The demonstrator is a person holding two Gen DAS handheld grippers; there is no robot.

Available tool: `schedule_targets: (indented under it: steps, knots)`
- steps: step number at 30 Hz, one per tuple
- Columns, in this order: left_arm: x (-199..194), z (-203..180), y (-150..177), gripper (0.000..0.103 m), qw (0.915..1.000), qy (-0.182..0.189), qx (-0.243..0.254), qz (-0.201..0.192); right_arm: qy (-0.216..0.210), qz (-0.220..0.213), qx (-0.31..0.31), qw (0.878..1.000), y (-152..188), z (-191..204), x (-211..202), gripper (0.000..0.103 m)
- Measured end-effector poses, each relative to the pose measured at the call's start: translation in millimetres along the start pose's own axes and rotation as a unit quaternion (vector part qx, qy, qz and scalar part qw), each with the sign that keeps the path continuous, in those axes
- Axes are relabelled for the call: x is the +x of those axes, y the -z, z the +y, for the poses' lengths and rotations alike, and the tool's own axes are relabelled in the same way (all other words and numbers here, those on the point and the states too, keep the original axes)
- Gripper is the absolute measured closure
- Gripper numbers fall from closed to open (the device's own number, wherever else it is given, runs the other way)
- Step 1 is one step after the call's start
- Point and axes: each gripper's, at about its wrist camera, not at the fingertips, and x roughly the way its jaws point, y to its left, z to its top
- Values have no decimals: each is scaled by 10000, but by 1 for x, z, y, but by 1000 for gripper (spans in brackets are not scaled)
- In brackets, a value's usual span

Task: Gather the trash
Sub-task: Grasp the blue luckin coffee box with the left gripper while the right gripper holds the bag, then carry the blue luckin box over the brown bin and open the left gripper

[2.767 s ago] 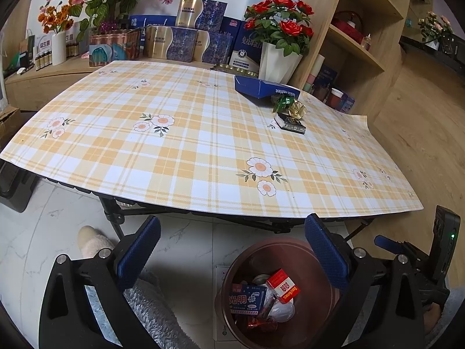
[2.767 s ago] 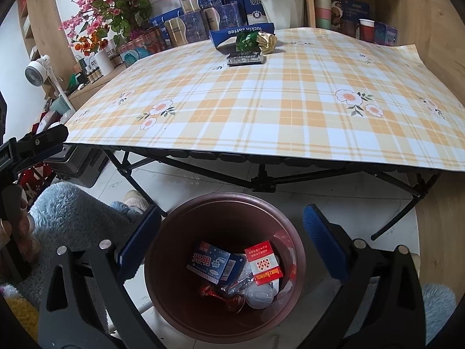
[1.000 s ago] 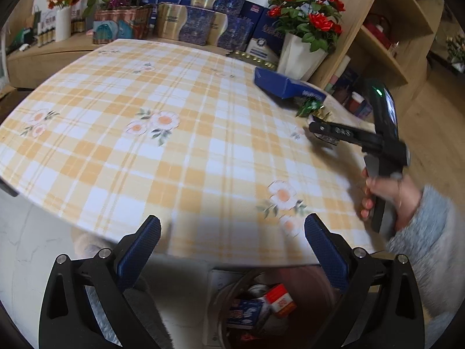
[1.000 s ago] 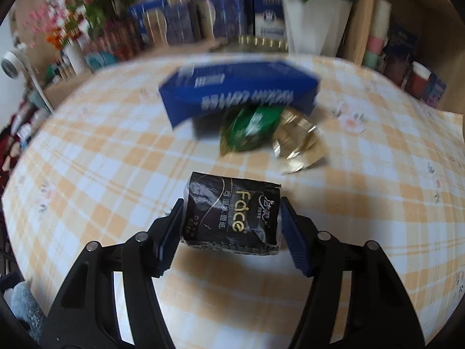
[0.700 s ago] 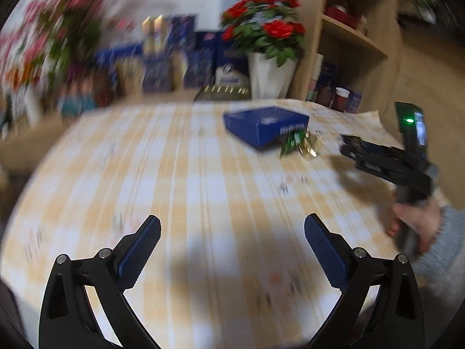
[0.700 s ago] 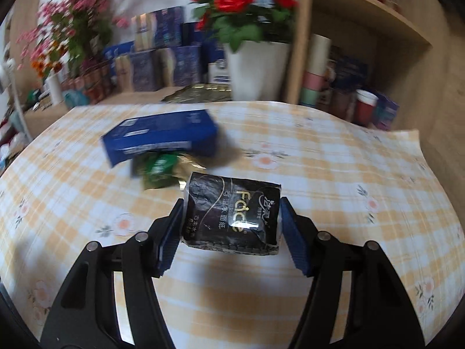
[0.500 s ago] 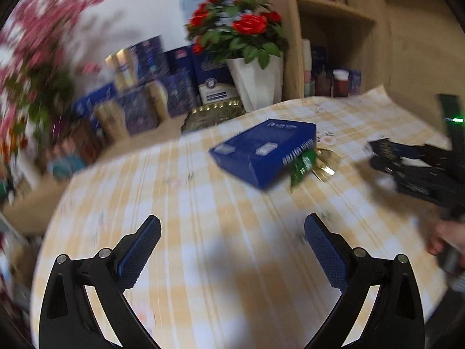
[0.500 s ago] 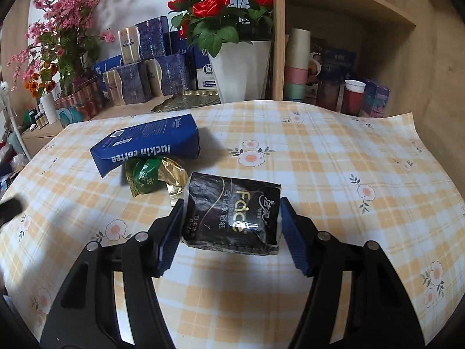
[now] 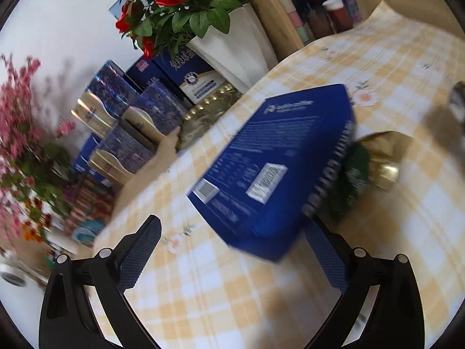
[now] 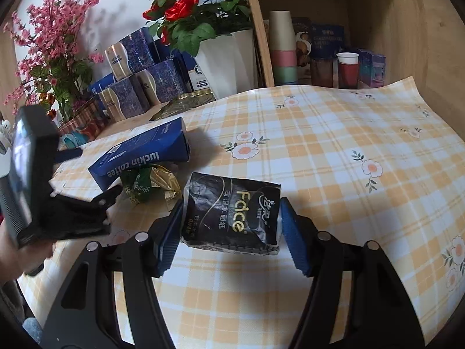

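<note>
Since half a second ago the left gripper (image 9: 232, 250), jaws apart and empty, has swung close to the blue box (image 9: 276, 168), now at its twelve o'clock. Right gripper (image 10: 229, 229) stays clamped on the black tissue pack (image 10: 232, 215). Coming in fast, the left could shove the box into the green wrapper (image 9: 351, 177) at two o'clock.

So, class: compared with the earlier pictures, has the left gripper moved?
Yes. The left gripper has swung from above the floor bin, over the table, up to the blue coffee box near the white flower pot.

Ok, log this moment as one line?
right claw: shut on black tissue pack | left claw: open, nearing blue coffee box | wrappers: on table
</note>
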Motion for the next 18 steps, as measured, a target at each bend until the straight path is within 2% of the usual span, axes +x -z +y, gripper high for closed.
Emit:
schedule_targets:
  steps: [6,8,9,10,11,12,15,16,18]
  knots:
    - [18,-13,-18,6,9965,-413,727,-35,-67,4,-76,9999,0,2,0,39]
    - [22,-19,-22,11,9939,-443,1009,-81,-84,11,-9,10000,1,-1,0,39]
    - [23,-21,-23,26,9931,-363,1111,-79,-94,19,28,9999,0,-2,0,39]
    - [24,-24,-25,55,9920,-250,1233,-51,-102,25,56,9999,0,-3,1,39]
    - [24,-26,-26,70,9912,-253,1298,-42,-104,25,76,9999,0,-4,1,39]
    - [20,-26,-27,73,9893,-390,1397,-133,-109,20,91,9999,0,-5,1,39]
    - [7,-14,-31,75,9920,-27,1223,-321,-118,11,107,9999,1,-5,0,39]
    - [5,-6,-33,76,9937,77,1065,-336,-116,14,115,9999,1,-5,1,39]
    - [-1,29,-36,78,9983,423,244,-311,-102,9,138,9999,1,-6,1,39]
